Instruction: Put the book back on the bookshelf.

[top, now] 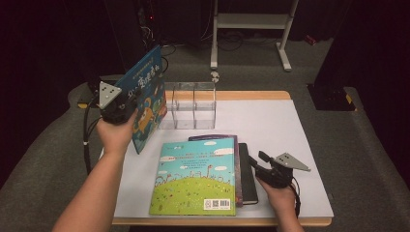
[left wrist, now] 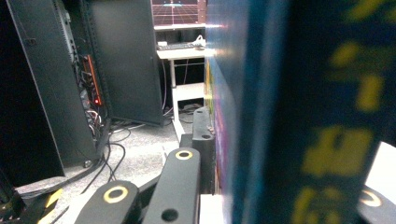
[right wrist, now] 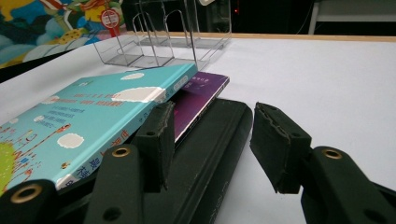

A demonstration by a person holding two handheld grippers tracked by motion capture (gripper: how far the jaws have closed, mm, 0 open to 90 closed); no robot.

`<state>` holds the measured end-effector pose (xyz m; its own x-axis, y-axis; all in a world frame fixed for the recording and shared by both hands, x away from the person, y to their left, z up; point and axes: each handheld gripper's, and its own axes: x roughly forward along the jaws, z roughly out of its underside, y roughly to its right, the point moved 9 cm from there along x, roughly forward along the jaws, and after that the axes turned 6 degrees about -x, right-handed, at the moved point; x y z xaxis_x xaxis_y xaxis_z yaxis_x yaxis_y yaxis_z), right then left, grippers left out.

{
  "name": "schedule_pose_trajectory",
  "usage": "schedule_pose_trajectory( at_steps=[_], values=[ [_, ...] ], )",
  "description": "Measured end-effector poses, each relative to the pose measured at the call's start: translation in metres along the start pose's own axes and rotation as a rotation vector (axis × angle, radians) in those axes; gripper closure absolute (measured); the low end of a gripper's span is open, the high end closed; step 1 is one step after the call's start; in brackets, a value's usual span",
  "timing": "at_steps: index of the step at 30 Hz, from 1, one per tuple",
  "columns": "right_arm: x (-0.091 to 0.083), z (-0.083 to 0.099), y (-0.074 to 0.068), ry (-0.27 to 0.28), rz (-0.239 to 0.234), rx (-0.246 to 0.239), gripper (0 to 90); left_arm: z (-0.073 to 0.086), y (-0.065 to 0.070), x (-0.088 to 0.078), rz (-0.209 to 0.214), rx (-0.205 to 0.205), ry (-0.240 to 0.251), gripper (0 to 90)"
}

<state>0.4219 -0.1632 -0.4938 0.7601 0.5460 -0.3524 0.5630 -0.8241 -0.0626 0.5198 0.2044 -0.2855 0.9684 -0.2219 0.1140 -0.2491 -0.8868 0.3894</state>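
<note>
Raised at the table's left edge, left hand-held gripper (top: 126,108) pinches an upright blue book (top: 147,96); right hand-held gripper (top: 261,163) rests spread.

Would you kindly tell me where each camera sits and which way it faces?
High view: above the person's side, looking forward and down on the table; both forearms show.
Left gripper view: rides the left gripper, looking along the blue book clamped upright, toward dark cabinets.
Right gripper view: rides the right gripper, low over the black book.
Shared: the clear rack, in the high and right gripper views.
</note>
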Motion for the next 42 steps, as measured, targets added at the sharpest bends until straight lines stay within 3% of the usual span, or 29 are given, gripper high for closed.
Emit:
schedule_pose_trajectory(
  at_steps=[19,22,42],
  values=[
    [-0.001,-0.002,0.001,0.016,-0.007,0.007,49.4,0.015,0.000,0.045,-0.053,-0.011,0.041,82.9],
    [-0.001,-0.002,0.001,0.015,-0.009,0.007,49.3,0.018,-0.001,0.048,-0.061,0.004,0.043,82.9],
    [-0.001,-0.002,-0.002,0.014,-0.017,0.007,49.6,0.034,-0.017,0.060,-0.091,0.003,0.064,82.9]
  ],
)
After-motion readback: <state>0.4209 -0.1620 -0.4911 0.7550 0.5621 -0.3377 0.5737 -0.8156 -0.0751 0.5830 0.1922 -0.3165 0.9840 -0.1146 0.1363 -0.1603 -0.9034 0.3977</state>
